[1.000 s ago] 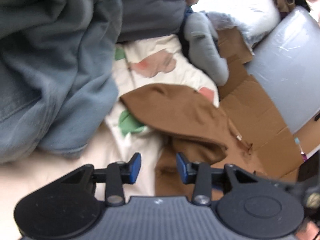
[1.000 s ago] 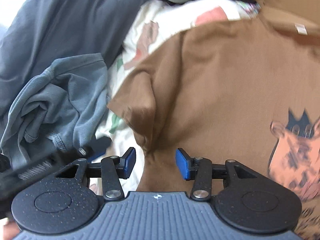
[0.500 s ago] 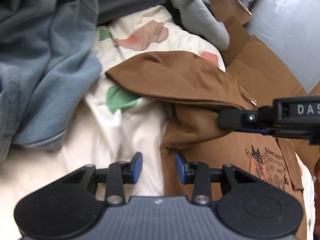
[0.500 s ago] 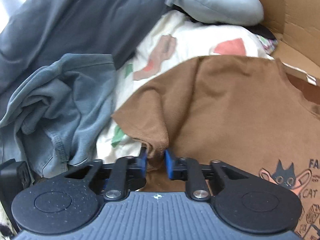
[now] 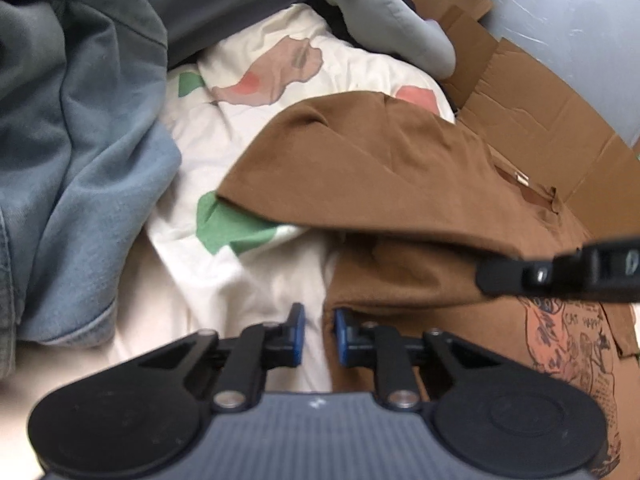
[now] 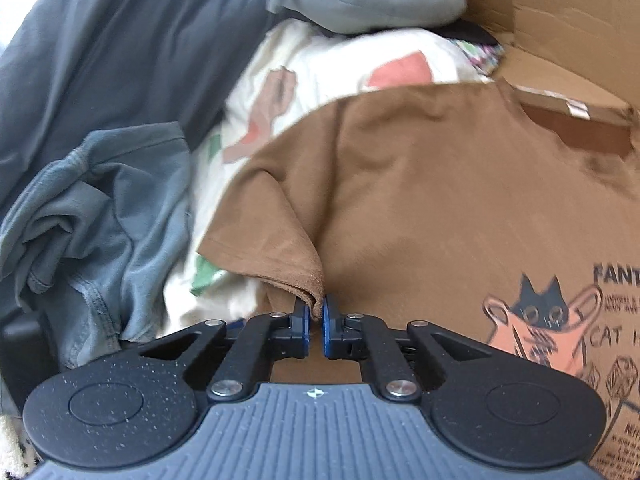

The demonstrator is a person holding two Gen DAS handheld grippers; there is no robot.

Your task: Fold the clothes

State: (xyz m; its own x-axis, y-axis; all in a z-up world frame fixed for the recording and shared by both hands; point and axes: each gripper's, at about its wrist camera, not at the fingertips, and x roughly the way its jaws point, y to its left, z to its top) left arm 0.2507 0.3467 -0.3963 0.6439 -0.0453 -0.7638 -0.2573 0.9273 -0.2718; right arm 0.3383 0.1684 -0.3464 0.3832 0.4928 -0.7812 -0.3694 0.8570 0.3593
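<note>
A brown T-shirt (image 6: 440,200) with a cat print lies spread over a flowered sheet (image 6: 320,68). My right gripper (image 6: 316,314) is shut on the hem of its left sleeve (image 6: 276,240), lifting a fold of cloth. In the left wrist view the brown T-shirt (image 5: 360,176) lies ahead, its sleeve raised. My left gripper (image 5: 319,330) sits low at the shirt's side edge. Its jaws are closing, a narrow gap remains, and the cloth edge lies just inside the right pad (image 5: 341,330). The right gripper's black body (image 5: 560,276) reaches in from the right.
A crumpled blue-grey garment (image 5: 80,160) is heaped at the left, with a dark grey one (image 5: 224,8) behind it. A grey padded cushion (image 5: 384,20) and an opened cardboard box (image 5: 540,120) lie at the back right. The blue-grey garment (image 6: 100,208) also fills the right view's left side.
My right gripper closed on the sleeve hem and raised it slightly. My left gripper moved toward the shirt's side edge, rolled a little, and its jaws narrowed.
</note>
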